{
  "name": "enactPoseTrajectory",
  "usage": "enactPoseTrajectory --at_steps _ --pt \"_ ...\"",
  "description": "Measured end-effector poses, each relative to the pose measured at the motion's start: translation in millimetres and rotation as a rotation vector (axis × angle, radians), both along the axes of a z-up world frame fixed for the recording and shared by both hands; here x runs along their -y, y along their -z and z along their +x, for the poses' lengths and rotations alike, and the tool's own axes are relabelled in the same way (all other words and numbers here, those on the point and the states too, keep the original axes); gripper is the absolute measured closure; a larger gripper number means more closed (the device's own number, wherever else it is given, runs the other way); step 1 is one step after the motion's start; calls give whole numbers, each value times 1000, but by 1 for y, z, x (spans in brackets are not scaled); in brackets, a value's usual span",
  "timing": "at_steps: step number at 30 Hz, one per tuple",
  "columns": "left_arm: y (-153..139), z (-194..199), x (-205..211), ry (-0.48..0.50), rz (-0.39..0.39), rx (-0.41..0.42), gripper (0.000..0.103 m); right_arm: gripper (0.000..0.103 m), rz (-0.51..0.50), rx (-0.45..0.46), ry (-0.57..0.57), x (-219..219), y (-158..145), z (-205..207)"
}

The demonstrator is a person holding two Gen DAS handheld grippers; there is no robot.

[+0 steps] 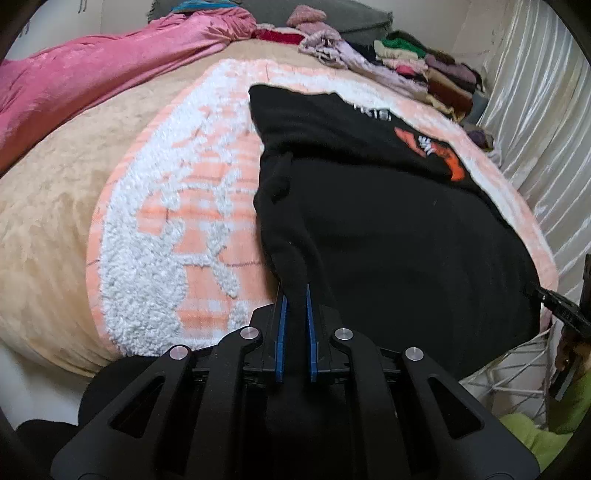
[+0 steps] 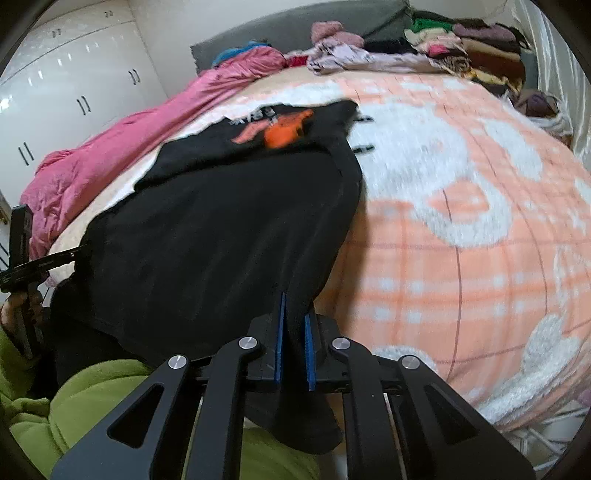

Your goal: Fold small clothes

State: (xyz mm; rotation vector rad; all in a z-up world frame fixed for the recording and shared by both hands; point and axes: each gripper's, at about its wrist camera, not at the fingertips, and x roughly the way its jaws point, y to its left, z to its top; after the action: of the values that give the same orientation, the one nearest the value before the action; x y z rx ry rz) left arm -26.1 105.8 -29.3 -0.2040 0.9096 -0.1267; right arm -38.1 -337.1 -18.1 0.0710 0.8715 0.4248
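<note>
- The left gripper (image 1: pixel 294 291) has its blue pads (image 1: pixel 281 332) pressed together on a bunched fold at the near left edge of the black garment (image 1: pixel 388 236); cloth fills the narrow slit between the jaws.
- The right gripper (image 2: pixel 295 301) is likewise clamped on the garment's near right edge, a flap of black cloth hanging down between and below its pads (image 2: pixel 309 350).
- The garment lies spread on the orange-and-white blanket (image 1: pixel 177 229), its near hem at the bed's edge and its far part folded over, showing an orange print (image 2: pixel 286 129) with some white lettering that is too blurred to read.
- In the right wrist view the left gripper shows at the far left edge, held by a hand (image 2: pixel 16 310) above a green sleeve (image 2: pixel 85 398).
- Left of the blanket is a tan bed cover (image 1: pixel 48 206), and beyond it a crumpled pink quilt (image 1: pixel 110 62).
- At the far end of the bed lies a loose lilac piece (image 2: pixel 343 55), and to its right a stack of folded clothes (image 2: pixel 476 48) against the grey headboard (image 2: pixel 295 22).
- White wardrobe doors (image 2: pixel 74 74) stand far left; a pale pleated curtain (image 1: pixel 535 122) runs along the right.
</note>
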Motion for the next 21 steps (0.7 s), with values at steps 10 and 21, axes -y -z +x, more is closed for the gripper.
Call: enactPoseTrajectory --at_steps 10,21 --pt "-45 19 -18 -39 -76 112 100 95 104 145 -5 2 -51 29" --pt "-55 105 -29 -104 -69 113 100 95 82 204 93 1 -61 120"
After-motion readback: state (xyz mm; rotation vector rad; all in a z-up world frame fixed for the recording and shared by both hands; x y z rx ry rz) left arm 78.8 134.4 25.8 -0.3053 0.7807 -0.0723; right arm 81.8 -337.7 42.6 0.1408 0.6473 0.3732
